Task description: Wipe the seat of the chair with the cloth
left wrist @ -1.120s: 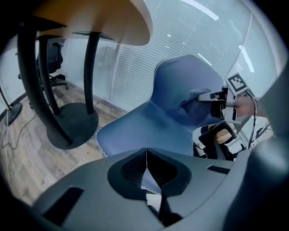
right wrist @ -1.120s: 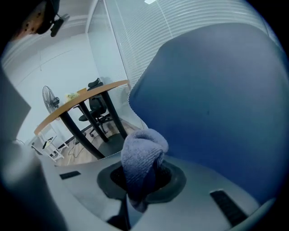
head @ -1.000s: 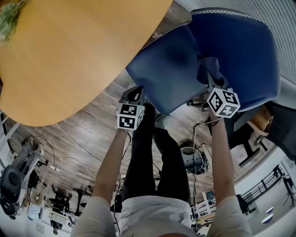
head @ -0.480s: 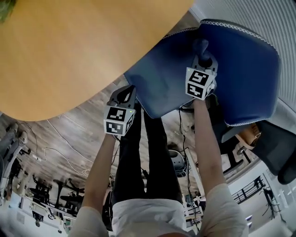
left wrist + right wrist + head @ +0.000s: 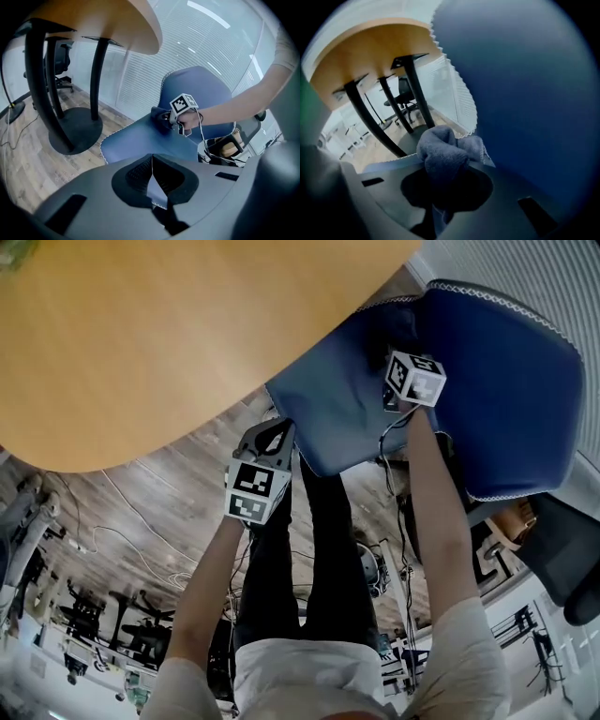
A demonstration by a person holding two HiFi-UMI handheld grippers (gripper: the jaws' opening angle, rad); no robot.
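My left tongs (image 5: 152, 161) are clenched on nothing. I hold them just off the front edge of the chair seat (image 5: 328, 413), elbow half bent. Farther out my right arm is stretched long, and my right tongs (image 5: 445, 187) grip the bunched blue-grey cloth (image 5: 443, 152), down at the back of the seat by the backrest (image 5: 511, 381) (plain in the right gripper view, covered by the marker cube in my head view). The wooden counter (image 5: 159, 334) overhangs beyond.

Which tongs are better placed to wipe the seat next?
Right: the right tongs grip the cloth on the seat, near its back. The left tongs are shut, empty, by its front edge.
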